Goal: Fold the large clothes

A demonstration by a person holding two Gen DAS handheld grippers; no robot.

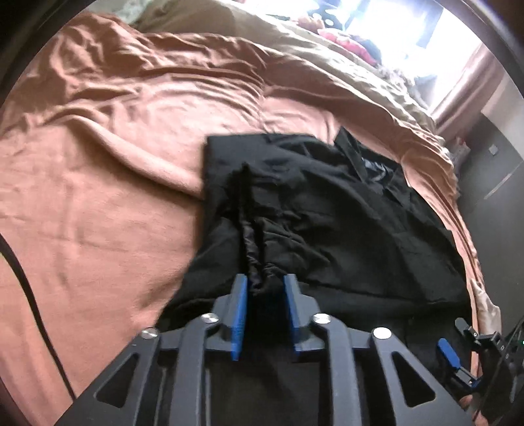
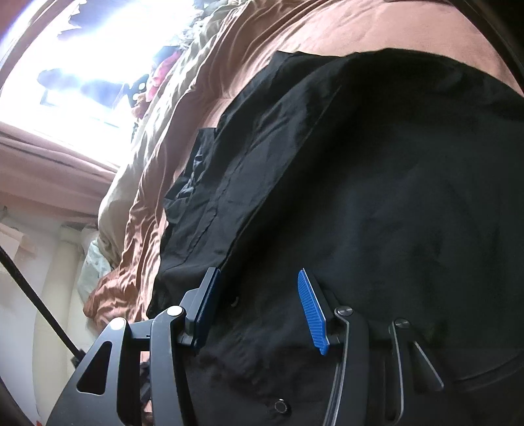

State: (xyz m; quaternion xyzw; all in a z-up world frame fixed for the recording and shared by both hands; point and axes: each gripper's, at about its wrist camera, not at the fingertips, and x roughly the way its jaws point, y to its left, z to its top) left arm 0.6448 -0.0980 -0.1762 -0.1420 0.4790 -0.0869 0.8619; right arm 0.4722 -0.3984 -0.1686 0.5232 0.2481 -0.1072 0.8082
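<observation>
- Broadly, a bed (image 1: 98, 196) fills both views, covered by a rumpled rust-orange sheet (image 1: 131, 114) with a tan duvet (image 1: 327, 65) bunched along its far side toward a bright window (image 1: 409, 29).
- Pink curtains (image 2: 42, 157) hang below the window in the right wrist view, and small pink and red items, too blurred to name, lie near the duvet.
- On the sheet lies the black garment (image 1: 311, 213), spread over the near part of the bed close to its edge; one straight edge faces the open sheet, and a collar-like part with a pale label shows at its far end.
- In the right wrist view the same garment (image 2: 360, 196) takes up most of the frame, with long seams and a round snap visible near the bottom.
- The left gripper (image 1: 266, 283) points down at the garment; its blue pads stand apart with a gathered, wrinkled bunch of black cloth between them, the cloth appearing to touch one pad only, so no firm clamp is visible.
- The right gripper (image 2: 258, 281) has its jaws partly spread over the black fabric, nothing pinched between its ribbed blue pads.
- At the lower right of the left wrist view, the right gripper (image 1: 458, 363) appears beside the garment's edge.
</observation>
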